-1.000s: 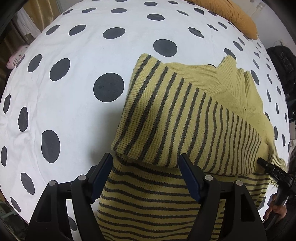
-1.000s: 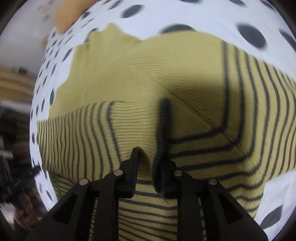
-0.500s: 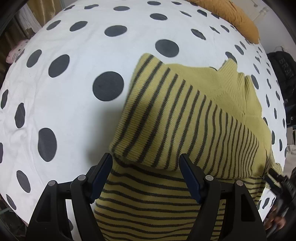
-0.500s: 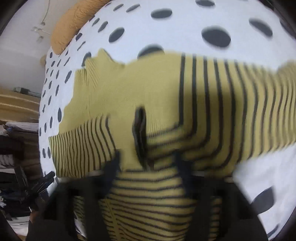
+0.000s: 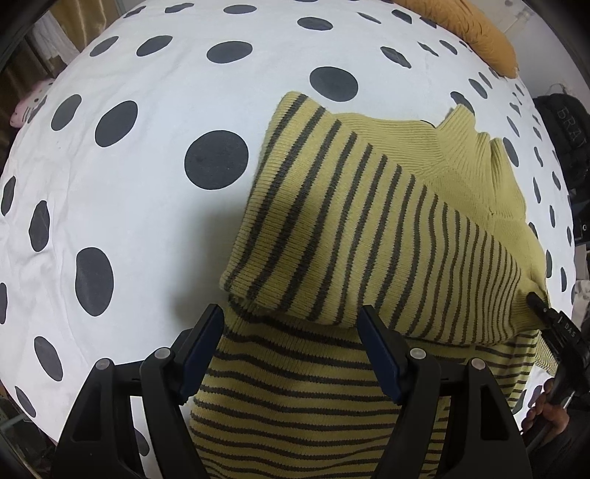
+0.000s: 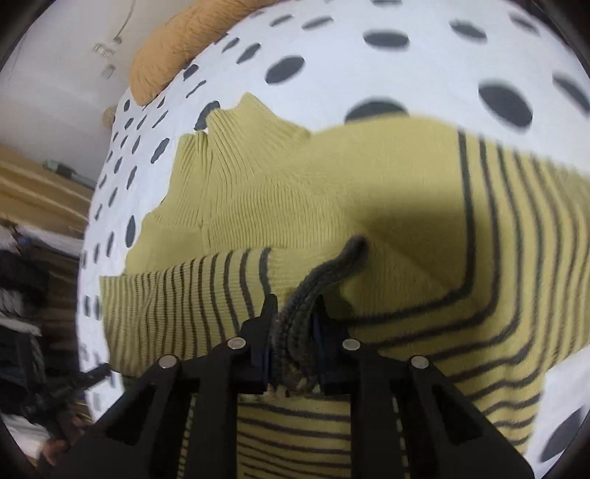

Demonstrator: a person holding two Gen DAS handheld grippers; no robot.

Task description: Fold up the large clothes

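A mustard-yellow knit sweater (image 5: 368, 228) with dark stripes lies on a white bedsheet (image 5: 147, 221) with dark dots. One striped sleeve is folded across the sweater's chest. My left gripper (image 5: 291, 346) points straight down over the striped body, open, with nothing pinched between its fingers. My right gripper (image 6: 295, 317) is closing its jaws on a bunched fold of the sweater with a dark knitted edge (image 6: 324, 272), and the pads press on it. In the left wrist view my right gripper (image 5: 542, 306) shows at the sweater's right side, with a person's hand (image 5: 553, 412) below it.
An orange knitted cushion (image 5: 464, 29) lies at the far end of the bed. A dark bag (image 5: 564, 125) and clutter stand beyond the bed's right side. A pink soft toy (image 5: 29, 103) sits off the left edge. Bare sheet spreads left of the sweater.
The right wrist view backed away from the sweater in a blur, then came close again, with the dark-edged fold still between the jaws. The left gripper has stayed put and open.
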